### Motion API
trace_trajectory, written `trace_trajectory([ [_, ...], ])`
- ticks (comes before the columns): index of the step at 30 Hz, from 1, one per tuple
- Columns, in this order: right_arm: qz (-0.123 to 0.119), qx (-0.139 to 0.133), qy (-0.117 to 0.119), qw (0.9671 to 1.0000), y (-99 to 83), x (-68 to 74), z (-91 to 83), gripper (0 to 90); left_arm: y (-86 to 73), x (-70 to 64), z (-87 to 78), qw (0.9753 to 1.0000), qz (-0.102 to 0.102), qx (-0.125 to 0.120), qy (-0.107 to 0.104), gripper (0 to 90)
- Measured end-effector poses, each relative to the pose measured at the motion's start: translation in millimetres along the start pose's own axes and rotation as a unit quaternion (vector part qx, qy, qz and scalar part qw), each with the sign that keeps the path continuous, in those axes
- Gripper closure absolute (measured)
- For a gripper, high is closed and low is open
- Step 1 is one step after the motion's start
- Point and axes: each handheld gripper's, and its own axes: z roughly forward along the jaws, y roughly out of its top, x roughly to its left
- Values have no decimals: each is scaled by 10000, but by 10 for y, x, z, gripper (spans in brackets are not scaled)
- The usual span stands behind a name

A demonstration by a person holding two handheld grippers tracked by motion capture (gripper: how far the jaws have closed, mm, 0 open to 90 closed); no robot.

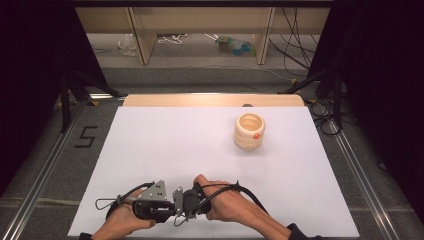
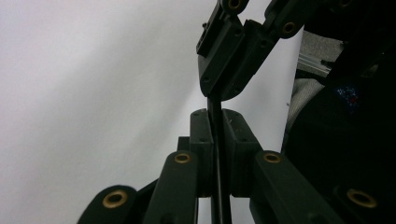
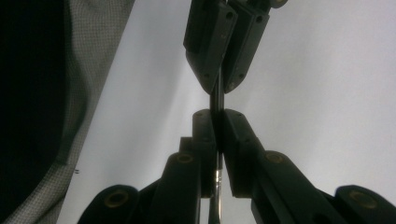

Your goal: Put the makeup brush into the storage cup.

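At the table's near edge my two grippers meet tip to tip, each held in a hand. The left gripper points right and the right gripper points left. In the left gripper view my own jaws are shut on a thin dark rod. It runs on into the right gripper, whose jaws are also closed. The right gripper view mirrors this: my own jaws and the left gripper both pinch the rod. A cream ribbed cup with an orange spot stands far off at the back right.
The white table sheet spreads between the grippers and the cup, with a wooden strip along its far edge. Metal rails run down both sides. Cables trail from both grippers near the front edge.
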Motion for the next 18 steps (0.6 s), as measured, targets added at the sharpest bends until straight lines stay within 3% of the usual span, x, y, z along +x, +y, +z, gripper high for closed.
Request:
trace_trajectory([
  [3, 32, -38, -19, 10000, -5, 1, 11, 839, 2, -4, 2, 10000, 18, -2, 26, 833],
  [6, -4, 90, -36, 10000, -4, -7, -12, 831, 1, 2, 2, 10000, 43, 28, -1, 834],
  [11, 87, 8, -72, 9999, -26, -24, -40, 710, -2, 20, -12, 10000, 30, -29, 66, 834],
  [14, 281, -65, -122, 9995, -49, -38, -96, 643, 2, 37, -33, 9999, 40, -59, 148, 834],
  [18, 592, -257, -442, 9969, -92, -65, -185, 543, 1, 42, -45, 9997, -58, -176, 168, 834],
])
